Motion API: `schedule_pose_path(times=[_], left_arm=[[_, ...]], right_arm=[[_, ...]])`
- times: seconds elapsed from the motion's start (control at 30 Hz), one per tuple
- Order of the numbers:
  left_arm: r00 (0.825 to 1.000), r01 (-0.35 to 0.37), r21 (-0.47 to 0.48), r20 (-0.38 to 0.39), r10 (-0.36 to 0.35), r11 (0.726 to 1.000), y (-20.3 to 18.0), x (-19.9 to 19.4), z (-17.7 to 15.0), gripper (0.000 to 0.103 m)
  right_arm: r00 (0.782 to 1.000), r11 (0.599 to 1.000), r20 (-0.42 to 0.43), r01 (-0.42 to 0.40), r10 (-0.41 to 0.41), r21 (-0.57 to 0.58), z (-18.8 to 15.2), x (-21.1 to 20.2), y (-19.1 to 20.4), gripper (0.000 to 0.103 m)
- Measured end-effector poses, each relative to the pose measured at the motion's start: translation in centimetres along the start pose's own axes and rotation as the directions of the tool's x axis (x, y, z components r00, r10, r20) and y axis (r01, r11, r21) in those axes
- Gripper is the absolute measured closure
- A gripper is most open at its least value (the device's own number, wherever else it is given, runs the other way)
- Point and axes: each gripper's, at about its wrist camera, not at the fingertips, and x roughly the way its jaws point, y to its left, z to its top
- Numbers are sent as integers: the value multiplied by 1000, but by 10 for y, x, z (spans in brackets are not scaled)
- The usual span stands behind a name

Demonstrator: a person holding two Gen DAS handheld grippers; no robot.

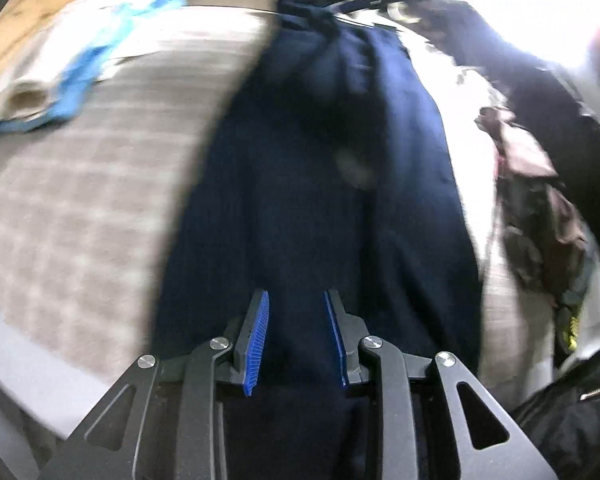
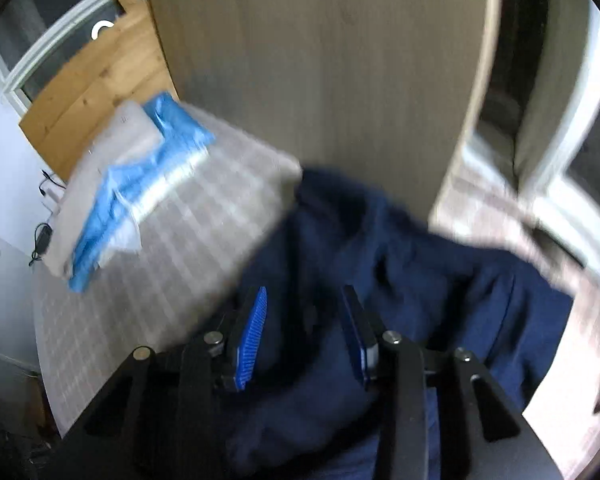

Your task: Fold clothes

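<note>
The dark navy garment [image 1: 320, 184] lies long and rumpled across the checked bed [image 1: 100, 184], both grippers [image 1: 296, 340] [image 2: 306, 336] gaping wide over it.

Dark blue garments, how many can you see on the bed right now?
1: the dark blue garment lies stretched along the checked bed, under both open grippers, left gripper and right gripper. More may be hidden.

At the upper left of my right view, a wooden headboard [image 2: 96, 92] stands behind a grey pillow [image 2: 112, 152]. A blue-and-white bundle [image 2: 148, 184] rests against the pillow on my checked bedcover [image 2: 148, 288]. A tall wood-grain panel [image 2: 320, 72] fills the top centre.
</note>
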Motion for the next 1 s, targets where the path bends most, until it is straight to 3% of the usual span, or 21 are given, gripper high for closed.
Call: schedule_pose_path(times=[0.07,0.2,0.27,0.37,0.47,0.57,0.6,0.63,0.67,0.73,0.77,0.83,0.9,1.0], left_arm=[[1000,-28,-45,-7,28,999,20,-3,-5,75],[998,-64,-61,-16,63,996,33,0,-11,75],[997,-71,-50,-21,70,996,34,3,-11,67],[995,-93,-25,-30,92,995,36,8,-10,65],[994,-104,-17,-37,103,994,41,14,-7,57],[997,-81,0,-16,81,997,43,16,-7,57],[997,-78,8,-6,78,997,42,17,-7,58],[997,-76,13,5,76,997,42,16,-8,65],[998,-67,15,12,67,998,43,16,-8,81],[999,-47,2,10,47,999,48,15,-9,97],[999,-34,-14,8,34,999,51,15,-10,99],[1000,-1,-34,7,1,999,57,10,-14,99],[1000,21,-50,18,-21,999,60,2,-21,99],[1000,9,-97,-4,-9,995,70,2,-30,101]], right_arm=[[1000,1000,-12,-3,3,-21,21,3,10,65],[992,1000,-128,17,-14,16,49,44,25,65],[981,998,-193,44,-35,45,60,69,31,65],[962,993,-259,106,-91,44,59,95,34,65],[949,986,-284,159,-139,49,54,105,32,65],[938,980,-295,199,-182,26,52,109,33,66],[935,977,-292,212,-201,4,50,109,35,68],[932,974,-289,225,-220,-18,49,108,37,76],[928,970,-285,238,-240,-40,47,108,39,81],[932,973,-280,228,-229,-39,46,106,37,92],[936,976,-278,219,-215,-18,45,104,33,97],[947,980,-265,198,-184,29,45,98,27,98],[956,975,-207,219,-207,37,44,87,25,99],[972,976,-145,200,-187,82,43,79,20,99]])
